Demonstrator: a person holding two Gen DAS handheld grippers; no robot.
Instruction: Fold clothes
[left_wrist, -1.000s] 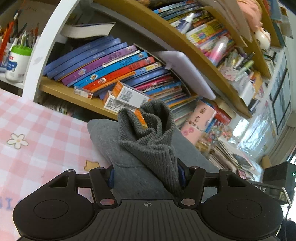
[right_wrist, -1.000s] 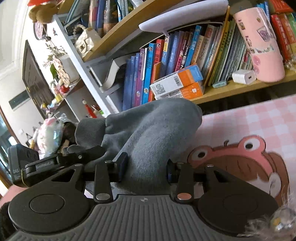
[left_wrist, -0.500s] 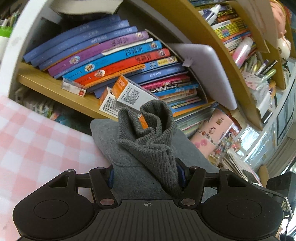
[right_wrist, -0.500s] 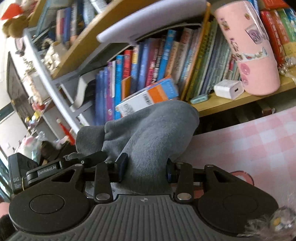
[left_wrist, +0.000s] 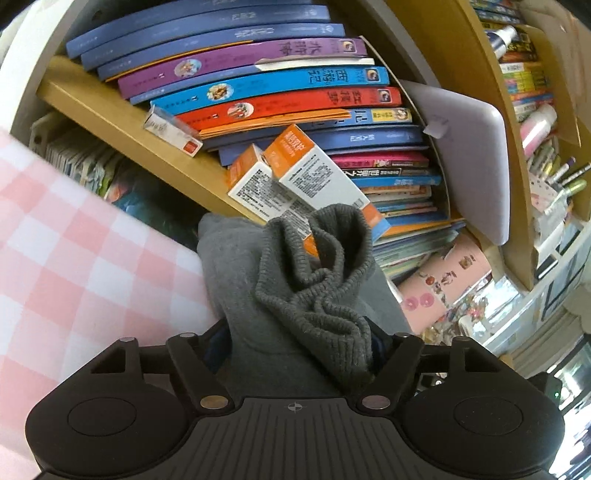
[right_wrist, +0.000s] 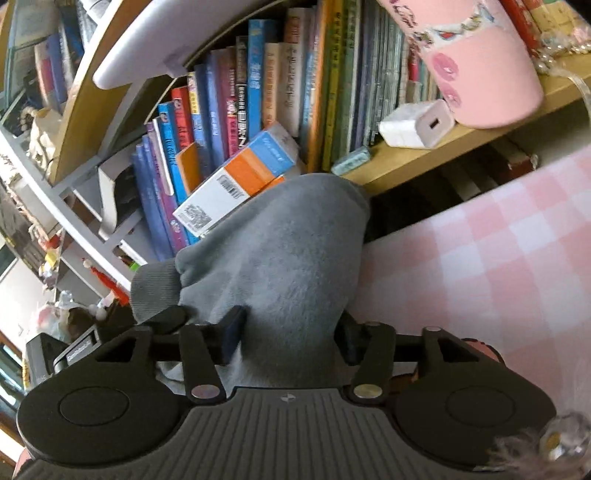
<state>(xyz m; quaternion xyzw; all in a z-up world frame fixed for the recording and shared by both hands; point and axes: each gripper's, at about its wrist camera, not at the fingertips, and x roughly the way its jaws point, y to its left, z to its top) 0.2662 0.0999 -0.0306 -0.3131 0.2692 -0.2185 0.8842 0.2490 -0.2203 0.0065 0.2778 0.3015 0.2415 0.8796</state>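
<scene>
Both tongs, left (left_wrist: 295, 343) and right (right_wrist: 288, 339), clamped on bunched grey garment (left_wrist: 258, 295) lifted above pink checked tabletop (left_wrist: 74, 266), close to bookshelf (right_wrist: 461, 144): risk of snagging orange boxes (left_wrist: 295, 173), or ribbed cuff (left_wrist: 325, 280) slipping free.
</scene>
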